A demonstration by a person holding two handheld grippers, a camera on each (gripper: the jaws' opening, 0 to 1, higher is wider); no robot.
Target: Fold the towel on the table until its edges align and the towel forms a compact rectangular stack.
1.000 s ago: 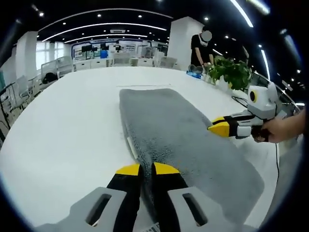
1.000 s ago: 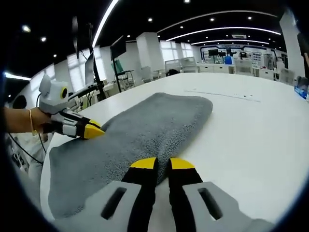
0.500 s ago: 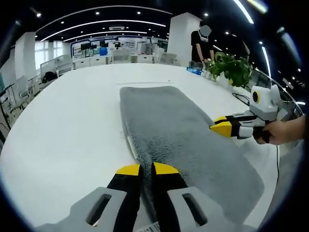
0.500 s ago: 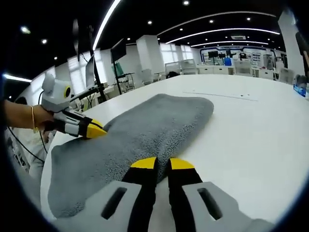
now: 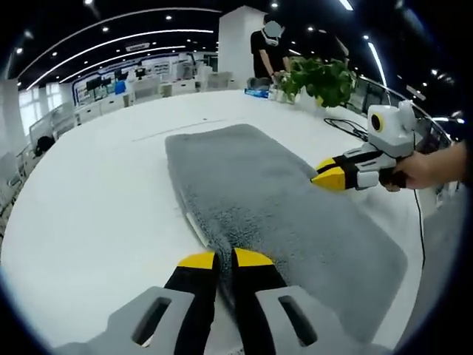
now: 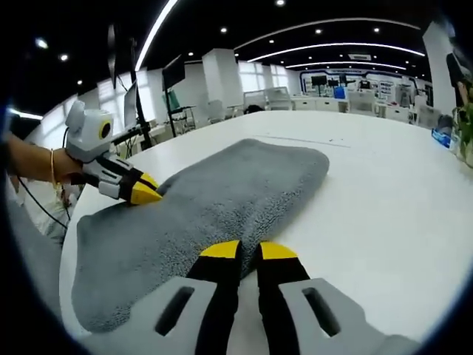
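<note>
A grey fluffy towel [image 5: 259, 185] lies flat as a long strip on the white table [image 5: 96, 192]. My left gripper [image 5: 225, 259] is shut on the towel's near long edge, with the pile bunched between its yellow tips. My right gripper [image 5: 323, 177], held by a hand, comes in from the right and pinches the opposite long edge. In the right gripper view the towel [image 6: 222, 192] runs away to the upper right. There my right gripper [image 6: 248, 251] is closed at its near edge, and my left gripper [image 6: 151, 196] bites the far edge at the left.
A potted plant [image 5: 321, 78] and a standing person [image 5: 267, 55] are at the table's far side, with a black cable [image 5: 344, 127] nearby. A blue item [image 6: 441, 137] sits at the table's right rim. Bare table [image 6: 384, 192] spreads around the towel.
The left gripper view has swung, so the plant and person sit nearer its middle. Both grippers keep their hold on the towel's opposite edges; the towel still lies flat.
</note>
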